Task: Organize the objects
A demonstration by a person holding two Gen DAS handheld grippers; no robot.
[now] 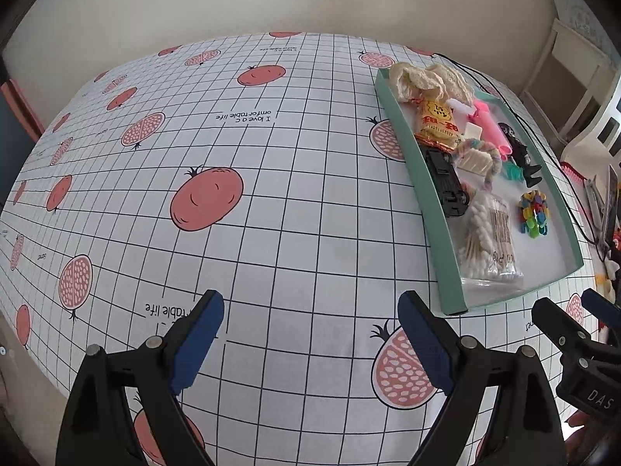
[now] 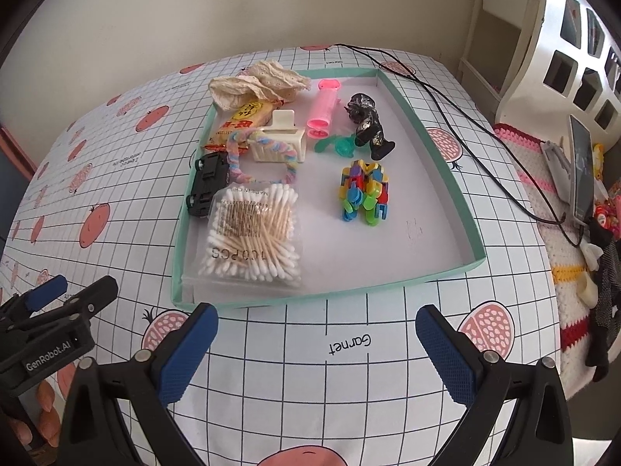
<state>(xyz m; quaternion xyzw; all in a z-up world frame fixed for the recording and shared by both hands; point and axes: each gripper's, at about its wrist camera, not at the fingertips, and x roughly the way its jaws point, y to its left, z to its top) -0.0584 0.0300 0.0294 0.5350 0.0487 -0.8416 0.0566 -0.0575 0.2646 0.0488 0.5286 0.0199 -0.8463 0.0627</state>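
A teal-rimmed tray [image 2: 446, 178] [image 1: 423, 194] holds the objects. Inside lie a bag of cotton swabs [image 2: 252, 233] [image 1: 489, 240], a black toy car [image 2: 207, 184] [image 1: 444, 178], a snack packet [image 2: 242, 120], a cream lace cloth [image 2: 256, 81], a cream hair claw [image 2: 277, 139] with a pastel scrunchie [image 2: 236, 155], a pink tube [image 2: 324, 110], a dark figurine [image 2: 368, 124] and colourful clips [image 2: 365, 192] [image 1: 533, 213]. My right gripper [image 2: 316, 353] is open, just short of the tray's near rim. My left gripper [image 1: 310, 343] is open over bare cloth, left of the tray.
The table wears a white grid cloth [image 1: 271, 194] printed with pomegranates. A black cable [image 2: 465, 136] runs past the tray's right side. A phone [image 2: 582, 171] and crocheted cloth [image 2: 543, 202] lie at the right; white shelving [image 2: 574, 39] stands behind.
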